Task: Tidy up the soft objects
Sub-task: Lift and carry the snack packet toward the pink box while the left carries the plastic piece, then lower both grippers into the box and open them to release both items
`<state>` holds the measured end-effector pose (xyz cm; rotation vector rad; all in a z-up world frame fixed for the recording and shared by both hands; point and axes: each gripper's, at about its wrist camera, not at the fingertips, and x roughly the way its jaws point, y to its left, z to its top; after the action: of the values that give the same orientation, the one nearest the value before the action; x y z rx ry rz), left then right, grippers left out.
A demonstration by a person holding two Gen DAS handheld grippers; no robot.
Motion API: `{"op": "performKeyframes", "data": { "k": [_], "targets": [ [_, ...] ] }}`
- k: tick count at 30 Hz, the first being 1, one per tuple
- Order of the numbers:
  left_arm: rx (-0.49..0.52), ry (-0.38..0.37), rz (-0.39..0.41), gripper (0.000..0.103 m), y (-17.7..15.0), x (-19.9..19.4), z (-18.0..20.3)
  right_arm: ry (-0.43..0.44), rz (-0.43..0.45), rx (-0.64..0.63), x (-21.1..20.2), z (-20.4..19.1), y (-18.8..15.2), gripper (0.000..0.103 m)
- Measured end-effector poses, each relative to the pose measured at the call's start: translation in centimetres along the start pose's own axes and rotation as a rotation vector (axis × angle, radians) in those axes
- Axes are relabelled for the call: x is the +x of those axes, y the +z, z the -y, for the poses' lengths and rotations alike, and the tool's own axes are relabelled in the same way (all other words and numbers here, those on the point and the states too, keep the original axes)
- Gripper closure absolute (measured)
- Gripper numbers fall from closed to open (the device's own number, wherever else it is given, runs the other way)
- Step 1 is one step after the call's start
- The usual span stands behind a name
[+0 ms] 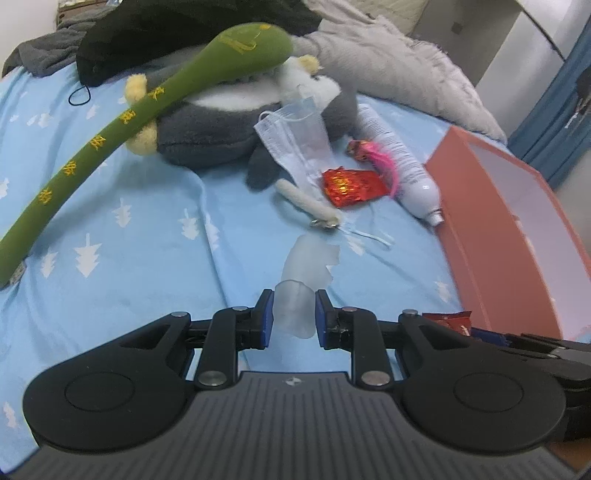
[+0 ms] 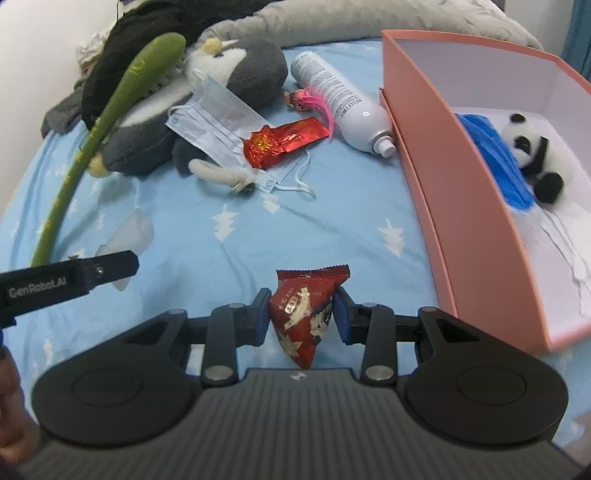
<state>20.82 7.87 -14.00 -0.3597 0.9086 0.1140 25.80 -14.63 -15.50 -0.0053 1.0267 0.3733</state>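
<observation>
My left gripper (image 1: 293,308) is shut on a translucent white soft piece (image 1: 310,264), which sticks out ahead of the pads above the blue sheet. My right gripper (image 2: 303,308) is shut on a red snack packet (image 2: 308,291), held just left of the pink box (image 2: 436,184). Inside that box lie a panda plush (image 2: 532,155) and a blue soft thing (image 2: 495,162). Further back on the bed are a grey penguin plush (image 1: 221,125), a long green plush (image 1: 110,129), a face mask (image 1: 291,136) and a small cream plush with a key ring (image 1: 310,203).
A white spray bottle (image 2: 343,99), a crumpled red foil wrapper (image 2: 280,142) and a pink-feathered trinket (image 2: 314,101) lie between the penguin and the box. Dark clothing (image 1: 166,29) and a grey blanket (image 1: 388,62) are piled at the back. The left gripper's finger (image 2: 107,267) shows at the left of the right wrist view.
</observation>
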Motion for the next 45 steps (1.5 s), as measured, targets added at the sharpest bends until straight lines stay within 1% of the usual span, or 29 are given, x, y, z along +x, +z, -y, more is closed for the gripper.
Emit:
{"op": "performKeyframes", "data": {
  "k": [3,8,11,16,21,27,31,34,37,39,41,45],
  "targets": [
    [0.012,-0.024,0.030,0.076,-0.4,-2.0,0.3,-0.005,0.037,0.004,-2.2,-0.4,-0.8,0.064],
    [0.021,-0.047,0.074,0.076,-0.5,-5.1,0.8,0.018,0.075,0.029,-5.3,-0.8,-1.5,0.064],
    [0.012,-0.076,0.091,0.076,-0.4,-6.8,1.1,0.024,0.105,0.023,-7.3,-1.2,-1.5,0.064],
    [0.029,-0.112,0.135,0.076,0.2,-9.1,2.2,0.017,0.168,0.008,-10.4,-1.5,-0.8,0.064],
    [0.076,-0.142,0.184,0.076,1.4,-11.1,5.0,0.018,0.255,0.011,-13.6,-0.9,0.6,0.064],
    [0.132,-0.190,0.255,0.076,3.8,-13.2,9.5,0.016,0.356,0.011,-17.0,0.8,2.5,0.064],
    [0.174,-0.231,0.287,0.076,5.3,-14.0,12.5,0.014,0.401,0.013,-18.5,2.4,3.9,0.064],
    [0.196,-0.255,0.292,0.076,6.2,-14.0,14.6,0.000,0.432,0.017,-19.2,3.7,4.7,0.064],
    [0.216,-0.265,0.296,0.076,7.0,-13.3,16.8,-0.005,0.444,0.029,-19.3,5.4,5.5,0.064],
    [0.224,-0.276,0.284,0.076,7.3,-12.3,18.2,-0.033,0.450,0.033,-19.1,6.7,6.0,0.064],
    [0.230,-0.289,0.256,0.076,7.7,-10.8,19.5,-0.054,0.447,0.044,-18.8,8.1,6.4,0.064],
    [0.244,-0.323,0.158,0.076,7.8,-6.7,22.3,-0.077,0.408,0.095,-17.1,11.6,6.9,0.064]
  ]
}}
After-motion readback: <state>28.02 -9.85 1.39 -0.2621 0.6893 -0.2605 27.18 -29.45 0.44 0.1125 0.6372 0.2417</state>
